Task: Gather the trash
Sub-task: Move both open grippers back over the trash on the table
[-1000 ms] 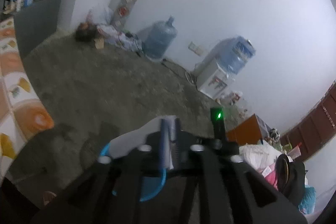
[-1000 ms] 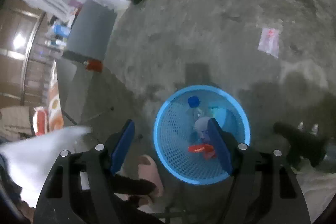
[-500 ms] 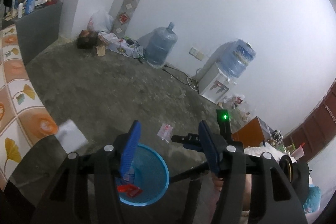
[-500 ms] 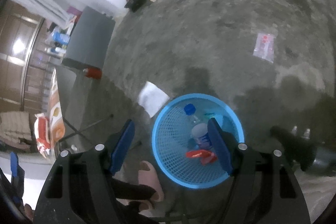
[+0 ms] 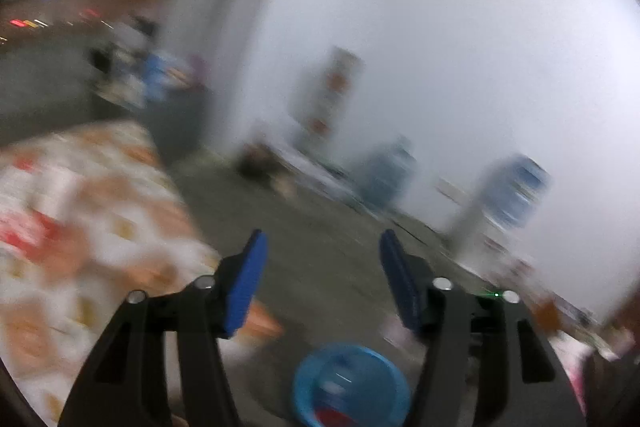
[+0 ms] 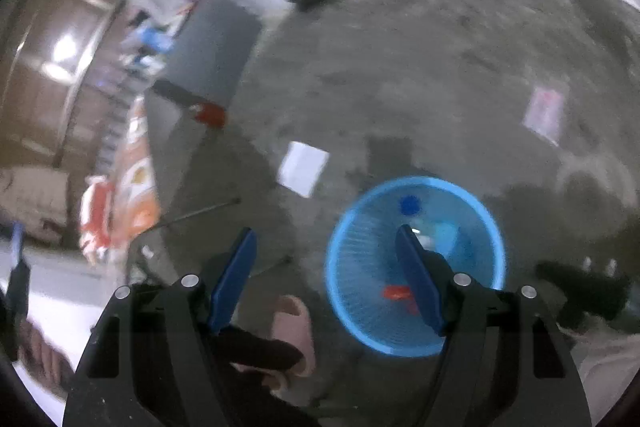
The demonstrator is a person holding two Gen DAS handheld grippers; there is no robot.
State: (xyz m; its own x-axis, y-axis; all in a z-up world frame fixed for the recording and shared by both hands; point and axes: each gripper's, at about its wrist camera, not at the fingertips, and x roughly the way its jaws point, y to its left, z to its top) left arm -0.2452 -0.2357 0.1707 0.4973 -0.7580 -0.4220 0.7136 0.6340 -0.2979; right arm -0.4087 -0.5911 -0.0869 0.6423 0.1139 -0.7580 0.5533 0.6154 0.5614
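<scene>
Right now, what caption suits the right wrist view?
Open right claw above round blue mesh basket; white paper sheet on grey floor.

left wrist faces the far wall, right wrist looks floorward; both share the blue basket (image 5: pixel 352 385).

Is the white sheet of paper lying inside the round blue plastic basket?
No, the white sheet of paper lies on the grey floor, beside the round blue plastic basket.

bare grey concrete floor (image 6: pixel 420 39) (rough, stained) meets a plain white wall (image 5: pixel 460 47); patterned tablecloth (image 5: pixel 80 227) at left.
</scene>
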